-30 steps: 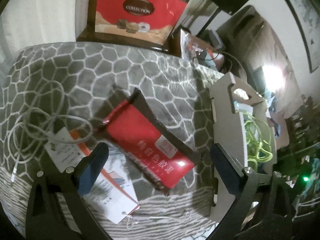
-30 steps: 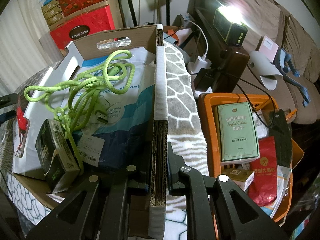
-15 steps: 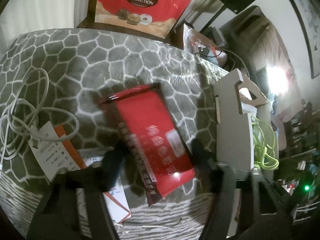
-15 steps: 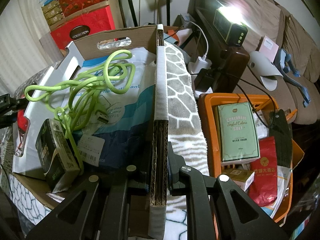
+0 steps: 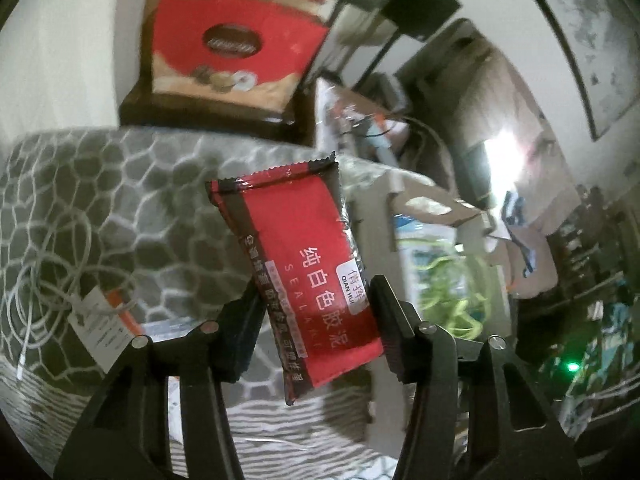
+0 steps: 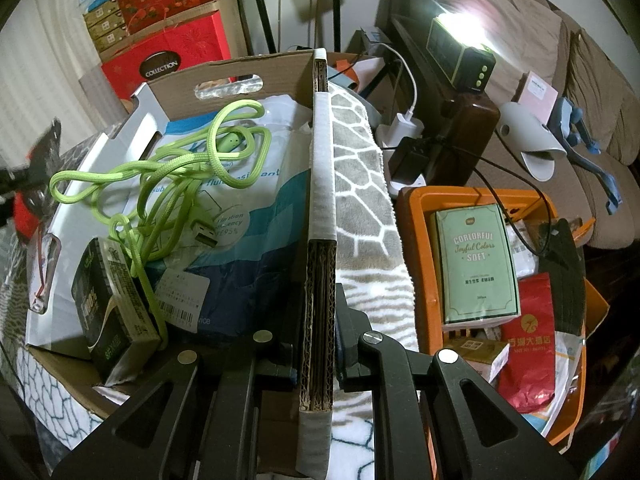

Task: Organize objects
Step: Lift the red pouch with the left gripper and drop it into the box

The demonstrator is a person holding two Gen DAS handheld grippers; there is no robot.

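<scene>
My left gripper (image 5: 316, 320) is shut on a red packet with black edges and white Chinese print (image 5: 308, 264), held up above the grey patterned blanket (image 5: 120, 184). The packet's edge also shows at the far left of the right wrist view (image 6: 28, 208). My right gripper (image 6: 318, 344) is shut on the right wall (image 6: 320, 208) of a cardboard box. The box holds a green cable (image 6: 168, 168), a blue-white bag (image 6: 248, 216) and a dark small carton (image 6: 112, 304). In the left wrist view the box (image 5: 400, 208) stands just right of the packet.
A white cable (image 5: 44, 260) and a tagged orange-white card (image 5: 104, 320) lie on the blanket at left. A red gift box (image 5: 232, 48) stands behind. An orange basket (image 6: 420, 248) with a green box (image 6: 476, 264) and red bag sits right of the cardboard box.
My left gripper closed on the red packet and lifted it off the blanket, turning toward the cardboard box. The right gripper kept still on the box wall.
</scene>
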